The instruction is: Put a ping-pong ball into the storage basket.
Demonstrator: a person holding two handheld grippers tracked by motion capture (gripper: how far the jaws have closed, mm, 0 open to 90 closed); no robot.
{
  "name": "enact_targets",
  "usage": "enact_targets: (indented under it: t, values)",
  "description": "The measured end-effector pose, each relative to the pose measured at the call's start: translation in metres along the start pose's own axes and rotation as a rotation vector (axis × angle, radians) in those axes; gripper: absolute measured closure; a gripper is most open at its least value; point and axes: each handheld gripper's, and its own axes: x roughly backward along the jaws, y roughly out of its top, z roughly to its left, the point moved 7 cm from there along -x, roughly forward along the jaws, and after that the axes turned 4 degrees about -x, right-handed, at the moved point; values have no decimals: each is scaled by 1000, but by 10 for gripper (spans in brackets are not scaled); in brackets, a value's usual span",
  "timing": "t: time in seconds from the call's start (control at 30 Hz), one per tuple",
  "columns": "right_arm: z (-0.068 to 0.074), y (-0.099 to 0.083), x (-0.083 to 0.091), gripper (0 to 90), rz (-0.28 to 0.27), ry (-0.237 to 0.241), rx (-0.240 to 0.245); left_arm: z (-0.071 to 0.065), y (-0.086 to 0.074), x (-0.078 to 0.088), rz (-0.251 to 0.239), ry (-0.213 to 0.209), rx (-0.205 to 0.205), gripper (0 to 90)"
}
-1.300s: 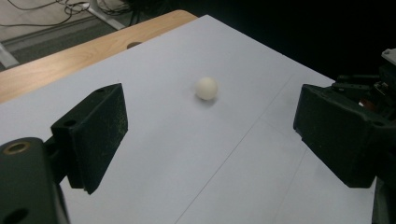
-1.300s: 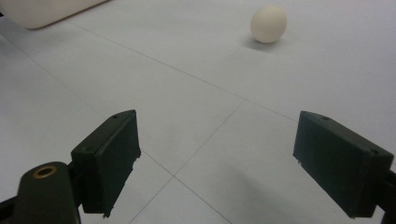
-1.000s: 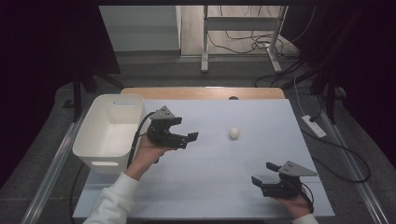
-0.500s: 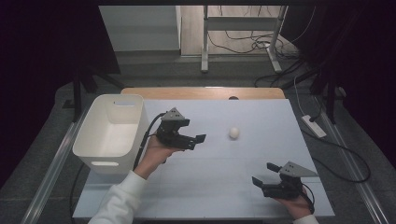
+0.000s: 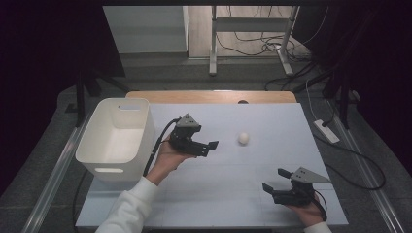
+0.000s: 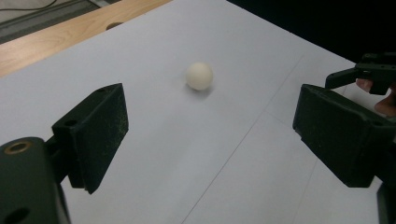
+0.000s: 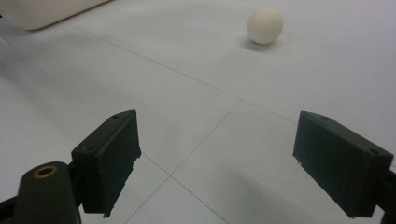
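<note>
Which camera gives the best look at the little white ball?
The left gripper view: the white ball sits centred ahead of its open jaws. The right gripper view shows it near the top edge; the high view shows it tiny.
</note>
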Motion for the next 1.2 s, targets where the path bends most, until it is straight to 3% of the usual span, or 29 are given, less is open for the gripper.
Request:
enact_targets:
  t: [0.27, 1.2]
  values:
    - [0, -1, 1, 144, -1, -3, 1, -1, 1, -13, 8, -16, 6, 116]
    - [-1, -2, 0, 144, 3, 2, -4, 4, -1, -45, 50, -7, 30, 118]
